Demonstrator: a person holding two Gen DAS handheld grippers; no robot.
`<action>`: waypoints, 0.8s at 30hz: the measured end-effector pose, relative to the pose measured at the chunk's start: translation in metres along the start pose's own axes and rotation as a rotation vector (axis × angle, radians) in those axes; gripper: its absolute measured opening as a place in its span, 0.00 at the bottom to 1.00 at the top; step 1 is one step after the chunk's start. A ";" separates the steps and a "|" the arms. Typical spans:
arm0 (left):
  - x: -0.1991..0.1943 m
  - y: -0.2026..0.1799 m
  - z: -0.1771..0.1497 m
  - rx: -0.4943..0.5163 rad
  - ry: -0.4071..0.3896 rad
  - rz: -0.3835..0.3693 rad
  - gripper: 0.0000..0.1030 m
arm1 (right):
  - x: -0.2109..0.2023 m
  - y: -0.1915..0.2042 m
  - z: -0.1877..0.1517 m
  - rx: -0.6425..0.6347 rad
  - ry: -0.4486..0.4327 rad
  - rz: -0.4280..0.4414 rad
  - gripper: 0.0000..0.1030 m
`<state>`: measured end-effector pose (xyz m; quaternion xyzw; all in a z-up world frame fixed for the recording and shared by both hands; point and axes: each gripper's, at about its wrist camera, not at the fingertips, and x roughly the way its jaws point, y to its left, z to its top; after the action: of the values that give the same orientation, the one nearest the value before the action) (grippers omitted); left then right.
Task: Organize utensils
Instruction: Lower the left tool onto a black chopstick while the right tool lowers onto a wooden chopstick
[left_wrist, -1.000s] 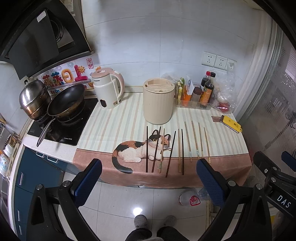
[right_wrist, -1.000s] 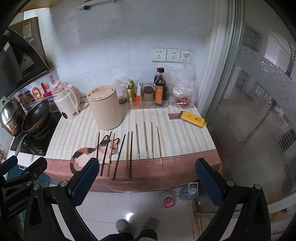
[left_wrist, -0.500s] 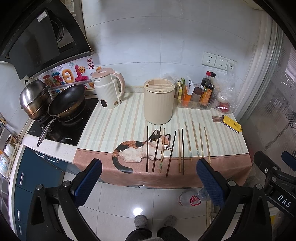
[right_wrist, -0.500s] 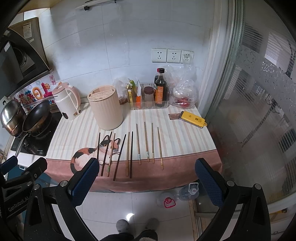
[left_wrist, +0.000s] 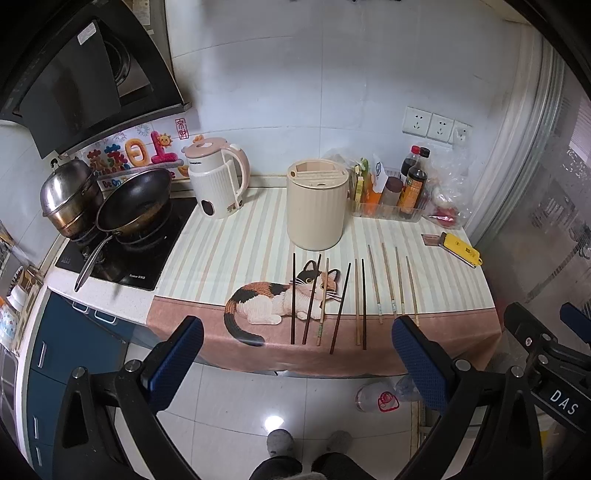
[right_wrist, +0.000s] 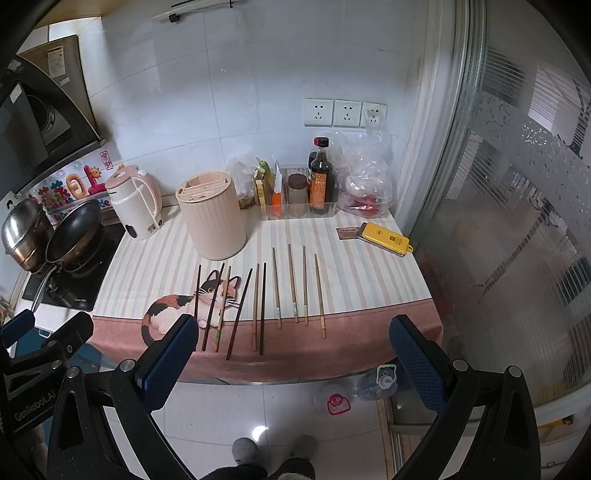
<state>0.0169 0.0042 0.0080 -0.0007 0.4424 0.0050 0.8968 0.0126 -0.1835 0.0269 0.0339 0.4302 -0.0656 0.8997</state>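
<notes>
Several chopsticks lie side by side on the striped cat-print cloth near the counter's front edge: dark ones (left_wrist: 293, 297) (right_wrist: 263, 307) toward the left, pale wooden ones (left_wrist: 388, 277) (right_wrist: 293, 282) toward the right. Behind them stands a cream ribbed utensil holder (left_wrist: 317, 203) (right_wrist: 213, 218) with slots in its lid. My left gripper (left_wrist: 295, 354) hangs open well in front of the counter, above the floor. My right gripper (right_wrist: 293, 354) is likewise open and empty, short of the counter edge. Each gripper's body shows at the edge of the other's view.
A pink-and-white kettle (left_wrist: 218, 182) stands left of the holder, with a pan (left_wrist: 135, 201) and steel pot (left_wrist: 70, 197) on the hob. A clear bin of sauce bottles (right_wrist: 319, 184) sits at the back. A yellow device (right_wrist: 384, 238) lies right. A frosted glass door (right_wrist: 517, 221) bounds the right.
Both views have shifted very slightly; the chopsticks and holder stay put and both grippers stay open.
</notes>
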 end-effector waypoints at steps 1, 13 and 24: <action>0.001 0.000 0.001 0.000 0.000 0.001 1.00 | 0.000 0.000 -0.001 0.001 0.000 0.000 1.00; -0.007 0.001 0.007 -0.027 -0.071 0.047 1.00 | 0.002 -0.010 -0.001 0.026 -0.035 0.044 1.00; 0.089 0.004 0.023 0.022 -0.129 0.271 1.00 | 0.135 -0.031 0.005 0.060 0.075 0.101 0.86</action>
<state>0.0893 0.0089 -0.0486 0.0693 0.3802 0.1213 0.9143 0.0959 -0.2267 -0.0747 0.0851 0.4594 -0.0318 0.8836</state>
